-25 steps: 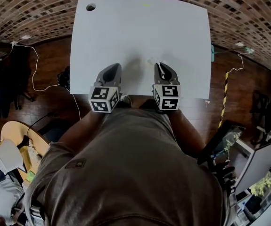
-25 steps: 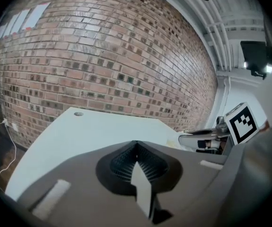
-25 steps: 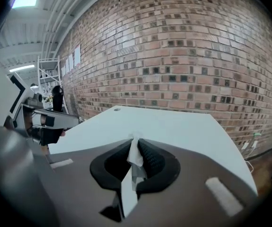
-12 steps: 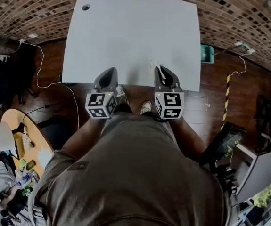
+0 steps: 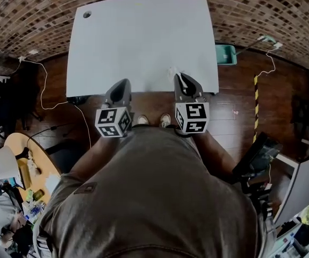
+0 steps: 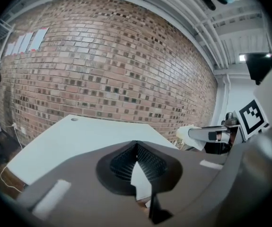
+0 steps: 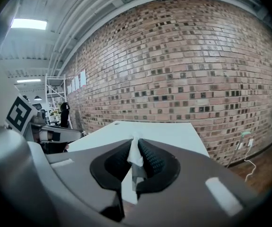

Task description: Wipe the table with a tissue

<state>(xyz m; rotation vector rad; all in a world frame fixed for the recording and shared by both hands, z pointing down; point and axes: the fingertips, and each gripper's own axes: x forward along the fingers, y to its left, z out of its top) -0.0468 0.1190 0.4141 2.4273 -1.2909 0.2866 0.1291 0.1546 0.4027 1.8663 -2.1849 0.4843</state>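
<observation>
The white table (image 5: pixel 143 36) fills the top of the head view. My right gripper (image 5: pixel 180 78) hangs at the table's near edge, shut on a small white tissue (image 5: pixel 172 71) that sticks out past its tips. In the right gripper view the tissue (image 7: pixel 135 153) is pinched between the ribbed pads, with the table (image 7: pixel 164 130) ahead. My left gripper (image 5: pixel 123 83) is level with the right one at the near edge, jaws shut with nothing in them. In the left gripper view its tips (image 6: pixel 136 146) meet, and the right gripper's tissue (image 6: pixel 187 132) shows at the right.
A round hole (image 5: pixel 86 14) marks the table's far left corner. A teal bin (image 5: pixel 225 54) stands on the wooden floor right of the table. Cables (image 5: pixel 41 85) trail on the floor at left. A brick wall (image 7: pixel 197 56) rises behind the table. A round wooden table (image 5: pixel 20 155) stands low left.
The person has moved back from the table. Both grippers, which were over the table's near part, now hang at its near edge. The tissue stays in the right gripper.
</observation>
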